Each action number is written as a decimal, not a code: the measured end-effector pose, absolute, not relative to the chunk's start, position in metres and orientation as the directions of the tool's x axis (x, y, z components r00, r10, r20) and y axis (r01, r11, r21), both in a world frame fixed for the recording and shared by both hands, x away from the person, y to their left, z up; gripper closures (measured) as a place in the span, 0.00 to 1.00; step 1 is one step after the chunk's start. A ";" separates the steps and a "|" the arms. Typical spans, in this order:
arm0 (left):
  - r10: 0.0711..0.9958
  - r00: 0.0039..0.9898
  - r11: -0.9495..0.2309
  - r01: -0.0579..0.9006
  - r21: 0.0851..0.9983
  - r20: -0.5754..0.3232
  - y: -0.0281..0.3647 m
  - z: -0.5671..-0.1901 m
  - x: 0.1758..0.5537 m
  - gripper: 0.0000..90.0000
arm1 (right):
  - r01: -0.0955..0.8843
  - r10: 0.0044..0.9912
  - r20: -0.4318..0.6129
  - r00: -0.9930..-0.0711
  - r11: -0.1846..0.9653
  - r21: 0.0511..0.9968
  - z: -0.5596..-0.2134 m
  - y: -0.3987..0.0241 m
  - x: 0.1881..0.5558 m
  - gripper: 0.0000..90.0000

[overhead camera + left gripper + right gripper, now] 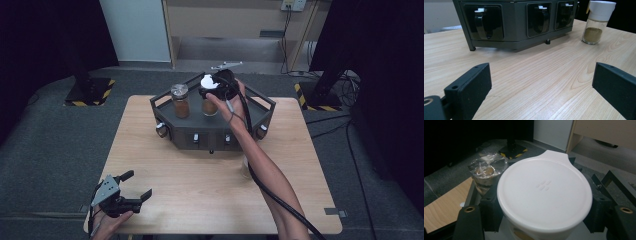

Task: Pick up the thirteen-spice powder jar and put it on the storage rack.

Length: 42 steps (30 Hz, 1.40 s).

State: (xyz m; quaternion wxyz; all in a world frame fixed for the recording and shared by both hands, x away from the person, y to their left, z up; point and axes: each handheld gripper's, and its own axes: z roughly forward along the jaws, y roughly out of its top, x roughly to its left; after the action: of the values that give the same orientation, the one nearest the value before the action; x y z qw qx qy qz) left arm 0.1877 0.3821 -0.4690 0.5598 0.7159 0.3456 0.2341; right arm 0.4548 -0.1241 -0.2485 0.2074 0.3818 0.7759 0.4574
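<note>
white-capped jar (544, 195) sits between the right gripper (216, 89) jaws, cap wedged against both pads, over the dark rack (260, 107) at the far side of the table (200, 190) — just beside the foil-topped jar (180, 100) that stands in the rack. right forearm stretches forward across the table, gripper above the rack top. jaws clamped on the jar under its cap. left gripper (134, 186) rests low at the near left corner, jaws spread wide, nothing between them — a second white-capped jar (597, 22) stands on the table in front of the rack.
</note>
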 end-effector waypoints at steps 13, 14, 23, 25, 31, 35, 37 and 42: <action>0.755 0.654 -0.146 0.230 0.962 -0.042 0.382 -0.468 0.188 0.01 | 0.434 0.795 0.044 -0.605 0.284 0.855 -0.262 -0.124 0.465 0.34; 0.754 0.656 -0.146 0.230 0.962 -0.042 0.382 -0.468 0.188 0.01 | 0.436 0.796 0.045 -0.604 0.283 0.854 -0.263 -0.124 0.466 0.34; 0.752 0.658 -0.152 0.230 0.961 -0.039 0.380 -0.468 0.188 0.01 | 0.434 0.800 0.051 -0.597 0.269 0.860 -0.268 -0.127 0.465 0.34; 0.752 0.658 -0.153 0.230 0.961 -0.038 0.380 -0.468 0.188 0.01 | 0.425 0.797 0.037 -0.602 0.281 0.861 -0.269 -0.125 0.463 0.34; 0.752 0.658 -0.154 0.230 0.961 -0.037 0.380 -0.467 0.188 0.01 | 0.417 0.795 0.030 -0.605 0.284 0.863 -0.270 -0.123 0.462 0.33; 0.751 0.659 -0.155 0.230 0.961 -0.036 0.380 -0.467 0.188 0.01 | 0.405 0.798 0.024 -0.602 0.279 0.871 -0.269 -0.123 0.459 0.26; 0.751 0.660 -0.157 0.230 0.961 -0.035 0.380 -0.467 0.188 0.01 | 0.400 0.797 0.028 -0.603 0.271 0.876 -0.267 -0.126 0.457 0.22; 0.748 0.663 -0.161 0.230 0.960 -0.033 0.379 -0.467 0.189 0.01 | 0.359 0.797 0.016 -0.604 0.255 0.898 -0.256 -0.136 0.445 0.15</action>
State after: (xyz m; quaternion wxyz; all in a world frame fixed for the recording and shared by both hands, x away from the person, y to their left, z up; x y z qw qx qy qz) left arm 0.1890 0.3794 -0.4671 0.5529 0.7250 0.3373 0.2343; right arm 0.4452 -0.1363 -0.2559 0.2294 0.3812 0.7581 0.4768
